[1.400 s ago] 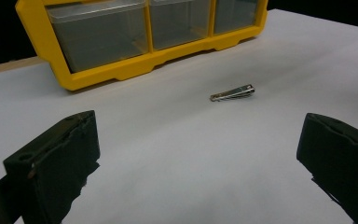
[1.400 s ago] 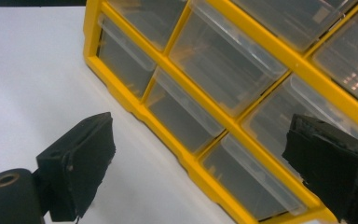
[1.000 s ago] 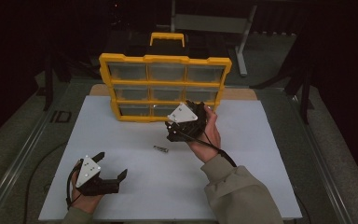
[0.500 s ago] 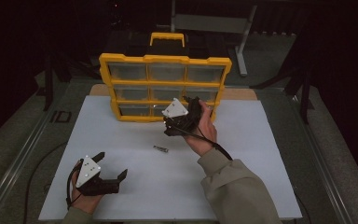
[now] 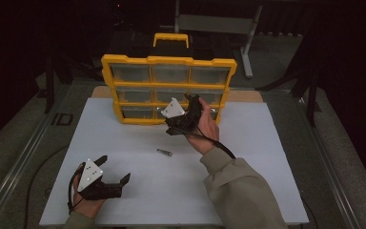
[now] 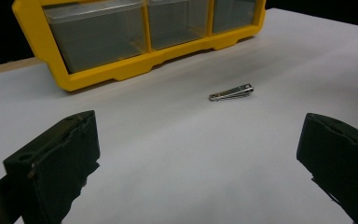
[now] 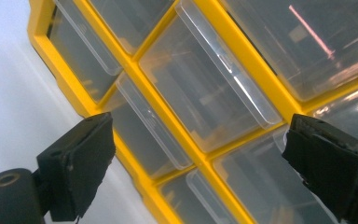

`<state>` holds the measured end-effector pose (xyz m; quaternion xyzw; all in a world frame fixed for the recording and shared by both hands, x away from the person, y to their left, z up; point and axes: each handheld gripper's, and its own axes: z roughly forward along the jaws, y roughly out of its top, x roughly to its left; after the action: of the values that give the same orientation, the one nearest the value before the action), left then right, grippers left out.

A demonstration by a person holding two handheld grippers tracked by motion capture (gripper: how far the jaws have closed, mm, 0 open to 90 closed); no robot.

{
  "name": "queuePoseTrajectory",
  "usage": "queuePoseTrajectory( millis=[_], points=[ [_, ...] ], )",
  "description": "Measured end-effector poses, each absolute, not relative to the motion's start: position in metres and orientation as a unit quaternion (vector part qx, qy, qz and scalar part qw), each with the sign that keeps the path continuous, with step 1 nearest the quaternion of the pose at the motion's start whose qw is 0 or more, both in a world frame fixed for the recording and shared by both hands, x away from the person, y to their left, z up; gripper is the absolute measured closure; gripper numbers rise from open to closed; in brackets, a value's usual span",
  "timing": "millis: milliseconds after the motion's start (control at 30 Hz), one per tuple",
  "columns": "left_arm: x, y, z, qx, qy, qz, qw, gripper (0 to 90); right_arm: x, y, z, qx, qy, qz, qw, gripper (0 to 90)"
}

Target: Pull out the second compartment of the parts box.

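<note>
One white table (image 5: 267, 181) carried one yellow organizer (image 5: 167, 61) of nine clear drawers, three rows of three, under a single yellow handle (image 5: 171, 38). My right gripper (image 5: 181, 123), jaws spread wide and holding nothing, hovered just before the bottom row of drawers. My left gripper (image 5: 112, 177), jaws likewise apart and empty, rested near the table's front left. Between them, one small metal clip (image 5: 164, 152) lay flat on the white surface.
</note>
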<state>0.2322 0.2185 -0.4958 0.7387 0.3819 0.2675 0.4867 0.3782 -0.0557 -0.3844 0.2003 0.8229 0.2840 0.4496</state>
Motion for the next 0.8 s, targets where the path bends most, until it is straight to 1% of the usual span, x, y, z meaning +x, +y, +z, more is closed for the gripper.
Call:
queuePoseTrajectory(
  millis=[67, 233, 467, 567, 800],
  points=[
    [0.232, 0.218, -0.496, 0.739, 0.382, 0.268, 0.486, 0.0, 0.379, -0.055, -0.386, 0.191, 0.822, 0.276, 0.46, 8.2],
    [0.232, 0.218, -0.496, 0.738, 0.382, 0.268, 0.487, 0.0, 0.382, -0.053, -0.388, 0.182, 0.822, 0.269, 0.467, 8.2],
    [0.232, 0.218, -0.496, 0.739, 0.381, 0.266, 0.487, 0.0, 0.386, -0.046, -0.394, 0.166, 0.822, 0.239, 0.489, 8.7],
    [0.232, 0.218, -0.496, 0.74, 0.38, 0.266, 0.487, 0.0, 0.387, -0.042, -0.396, 0.157, 0.822, 0.224, 0.499, 10.7],
    [0.232, 0.218, -0.496, 0.74, 0.38, 0.266, 0.487, 0.0, 0.391, -0.036, -0.4, 0.132, 0.818, 0.197, 0.524, 10.7]
  ],
)
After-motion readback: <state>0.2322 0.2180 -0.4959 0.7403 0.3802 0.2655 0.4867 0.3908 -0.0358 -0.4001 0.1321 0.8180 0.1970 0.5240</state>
